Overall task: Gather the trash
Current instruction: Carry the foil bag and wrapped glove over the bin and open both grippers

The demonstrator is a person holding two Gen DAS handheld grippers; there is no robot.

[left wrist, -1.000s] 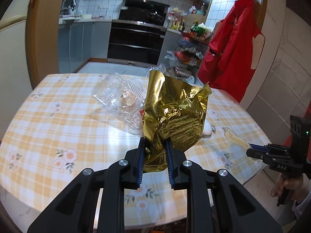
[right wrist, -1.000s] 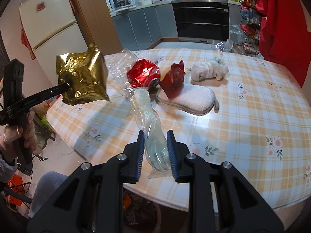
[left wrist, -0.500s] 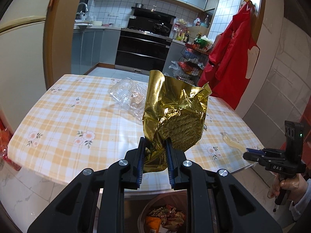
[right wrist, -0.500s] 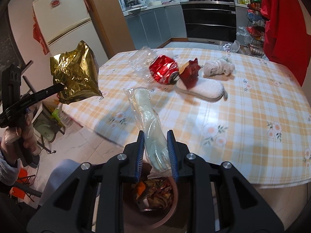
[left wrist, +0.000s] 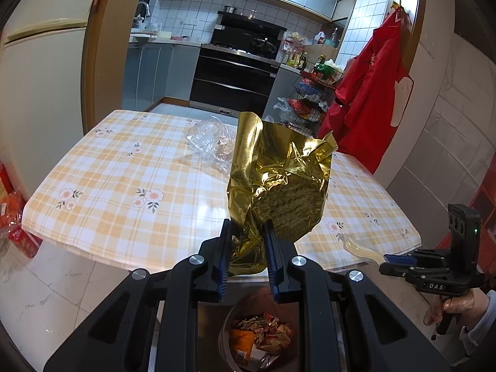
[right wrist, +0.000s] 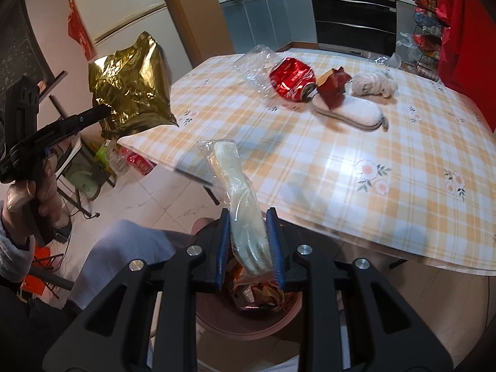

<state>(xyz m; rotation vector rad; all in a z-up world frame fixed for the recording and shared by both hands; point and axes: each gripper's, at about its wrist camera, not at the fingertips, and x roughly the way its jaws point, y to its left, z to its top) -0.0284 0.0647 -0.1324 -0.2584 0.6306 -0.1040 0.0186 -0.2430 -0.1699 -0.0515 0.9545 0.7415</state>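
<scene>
Your left claw is clamped on the crumpled lower end of a gold foil bag, which stands up stiffly above the fingers; your right claw is closed on a clear wrapper with a pale glove-like thing inside, gripped near its lower end. Both are held off the near edge of the tabletop, over the floor.

To finish this step well, bring each claw squarely above the mouth of the trash bin before you let go. In the right wrist view the bin sits directly beneath the right claw, so that piece looks ready to drop. In the left wrist view the bin also lies just below the fingers, yet the foil bag is tall and light, so I judge it may tip or drift past the rim; lower it close to the opening and release one piece at a time so the two do not collide.

The bin already holds crumpled wrappers in orange, red and silver, and looks to have room left.

Still on the tabletop, toward its far side, lie a clear plastic bag, a crushed red can, a dark red wrapper, a bundle of pale cloth and a white slipper.
</scene>
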